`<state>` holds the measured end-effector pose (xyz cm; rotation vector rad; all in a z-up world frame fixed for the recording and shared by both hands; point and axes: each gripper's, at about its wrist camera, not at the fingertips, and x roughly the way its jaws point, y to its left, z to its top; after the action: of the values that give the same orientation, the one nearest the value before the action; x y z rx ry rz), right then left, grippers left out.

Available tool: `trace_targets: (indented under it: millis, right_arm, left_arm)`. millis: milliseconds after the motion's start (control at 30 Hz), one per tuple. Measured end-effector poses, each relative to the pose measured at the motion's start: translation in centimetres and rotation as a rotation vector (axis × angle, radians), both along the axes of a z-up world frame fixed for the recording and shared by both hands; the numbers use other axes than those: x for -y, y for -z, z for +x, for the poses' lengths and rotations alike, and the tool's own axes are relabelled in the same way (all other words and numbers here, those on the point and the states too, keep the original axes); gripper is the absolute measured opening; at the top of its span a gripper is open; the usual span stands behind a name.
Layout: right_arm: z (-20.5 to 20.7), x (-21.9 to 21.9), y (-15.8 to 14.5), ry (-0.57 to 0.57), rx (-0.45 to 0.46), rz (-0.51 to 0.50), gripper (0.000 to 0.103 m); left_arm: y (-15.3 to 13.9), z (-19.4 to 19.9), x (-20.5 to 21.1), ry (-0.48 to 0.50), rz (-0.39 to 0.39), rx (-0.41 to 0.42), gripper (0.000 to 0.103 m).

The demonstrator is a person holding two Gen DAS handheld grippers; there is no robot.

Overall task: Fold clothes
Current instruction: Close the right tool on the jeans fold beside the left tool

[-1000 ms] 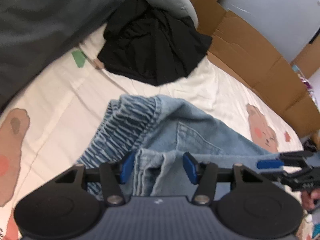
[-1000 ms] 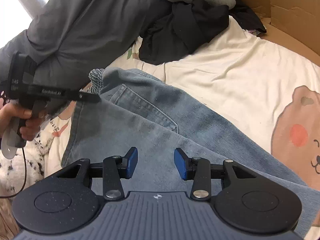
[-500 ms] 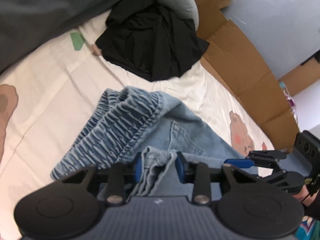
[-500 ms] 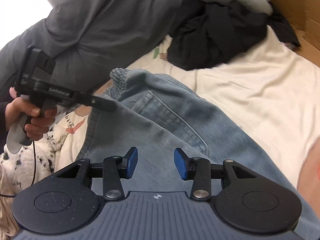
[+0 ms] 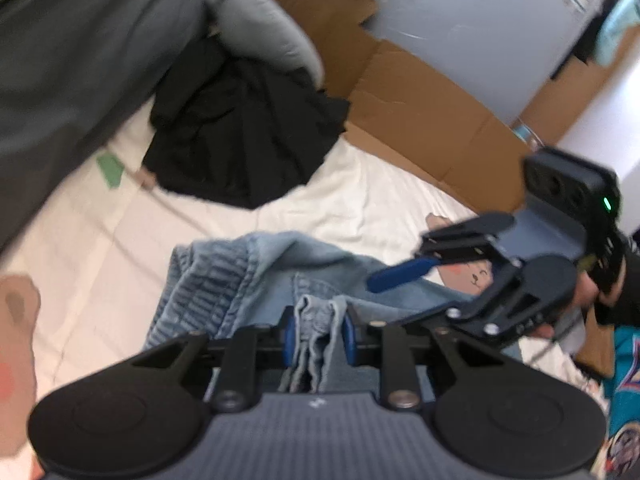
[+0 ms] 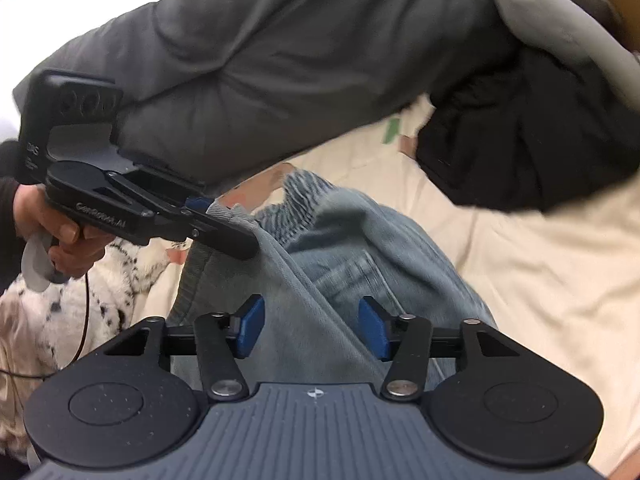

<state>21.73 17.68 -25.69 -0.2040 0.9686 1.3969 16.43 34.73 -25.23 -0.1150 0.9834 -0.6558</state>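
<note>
Light blue jeans [image 5: 240, 280] lie crumpled on a cream bed sheet [image 5: 360, 208], elastic waistband toward the left. My left gripper [image 5: 318, 334] has its jaws closing, and the blue pads press on a bunched fold of denim, lifted a little off the sheet. In the right wrist view the left gripper [image 6: 240, 240] pinches the jeans [image 6: 400, 248] near the waistband. My right gripper [image 6: 312, 326] hovers over a raised ridge of denim, jaws opening, pads clear of the cloth. From the left wrist the right gripper [image 5: 408, 296] shows close at the right.
A black garment [image 5: 240, 140] lies heaped at the back of the bed beside a grey duvet [image 5: 80, 60]. Flattened cardboard [image 5: 420, 120] lines the far side. A spotted fluffy fabric [image 6: 80, 300] sits at the near left, and a teal garment [image 5: 624, 360] at the right edge.
The left gripper's jaws came together on the denim fold and it rose, pulling the cloth up. The right gripper swung in toward the left one, rolled, and its jaws widened.
</note>
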Motion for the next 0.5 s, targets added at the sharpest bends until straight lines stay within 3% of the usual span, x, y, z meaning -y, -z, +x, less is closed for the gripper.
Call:
trace_targets:
  millis: [300, 367, 433, 500]
  right_arm:
    - [1.3, -4.3, -0.9, -0.173, -0.041, -0.022, 0.060]
    - [1.5, -4.9, -0.9, -0.199, -0.056, -0.023, 0.047]
    - [1.7, -5.3, -0.9, -0.198, -0.065, -0.018, 0.026]
    - [2.0, -5.6, -1.0, -0.189, -0.069, -0.011, 0.020]
  left_arm:
    - [-1.8, 0.2, 1.2, 0.074, 0.007, 0.083, 0.024]
    - [-1.9, 0.5, 1.4, 0.081, 0.016, 0.091, 0.024]
    - [-1.8, 0.9, 1.4, 0.074, 0.028, 0.100, 0.024]
    - [-1.7, 1.4, 1.2, 0.053, 0.027, 0.106, 0.024]
